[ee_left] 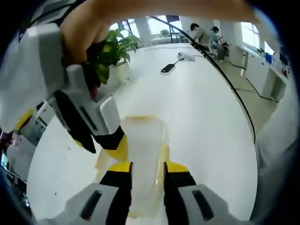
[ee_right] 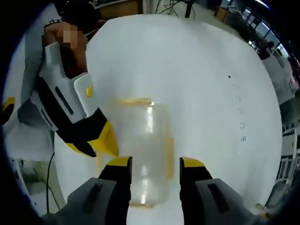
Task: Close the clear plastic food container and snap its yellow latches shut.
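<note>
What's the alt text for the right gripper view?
A clear plastic food container with yellow latches sits on a white table, between the open jaws of the right tool at the bottom. The left tool reaches in from the left, its tips at the container's side.

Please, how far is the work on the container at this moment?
Done: the lid looks set on the clear container on the white table. In hand: the left claw and the right claw each straddle it, tips by its sides. Left: the yellow latches; the blur hides whether any is snapped.
</note>
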A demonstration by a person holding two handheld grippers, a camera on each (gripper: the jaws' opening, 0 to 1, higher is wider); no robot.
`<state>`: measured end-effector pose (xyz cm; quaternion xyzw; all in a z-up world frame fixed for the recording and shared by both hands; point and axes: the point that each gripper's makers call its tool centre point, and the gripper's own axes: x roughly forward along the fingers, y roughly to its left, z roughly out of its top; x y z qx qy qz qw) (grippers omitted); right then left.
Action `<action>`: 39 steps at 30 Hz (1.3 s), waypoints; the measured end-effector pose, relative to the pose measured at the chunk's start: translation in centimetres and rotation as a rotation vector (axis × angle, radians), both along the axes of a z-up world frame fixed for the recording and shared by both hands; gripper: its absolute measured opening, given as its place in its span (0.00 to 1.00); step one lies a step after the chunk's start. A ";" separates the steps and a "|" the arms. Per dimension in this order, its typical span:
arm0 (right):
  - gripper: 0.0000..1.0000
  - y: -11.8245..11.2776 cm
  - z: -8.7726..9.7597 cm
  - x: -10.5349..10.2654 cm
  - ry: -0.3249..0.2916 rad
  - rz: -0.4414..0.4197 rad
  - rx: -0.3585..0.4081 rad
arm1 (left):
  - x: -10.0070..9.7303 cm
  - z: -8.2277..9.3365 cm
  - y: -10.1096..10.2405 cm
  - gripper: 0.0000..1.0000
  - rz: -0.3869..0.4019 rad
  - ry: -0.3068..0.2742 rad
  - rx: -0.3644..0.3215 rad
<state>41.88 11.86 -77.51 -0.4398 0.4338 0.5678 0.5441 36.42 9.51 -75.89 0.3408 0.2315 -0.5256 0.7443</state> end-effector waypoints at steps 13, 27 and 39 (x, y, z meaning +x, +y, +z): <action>0.36 -0.1 -0.6 0.4 0.065 -0.080 -0.134 | -0.6 -1.4 -0.7 0.27 -0.058 -0.046 0.116; 0.36 -0.9 -0.3 -0.7 0.073 -0.090 -0.104 | -0.6 -1.8 -0.8 0.22 -0.101 -0.118 0.192; 0.35 -0.8 -0.6 -0.4 0.109 -0.101 -0.097 | -0.9 -1.9 -1.0 0.17 -0.138 -0.193 0.247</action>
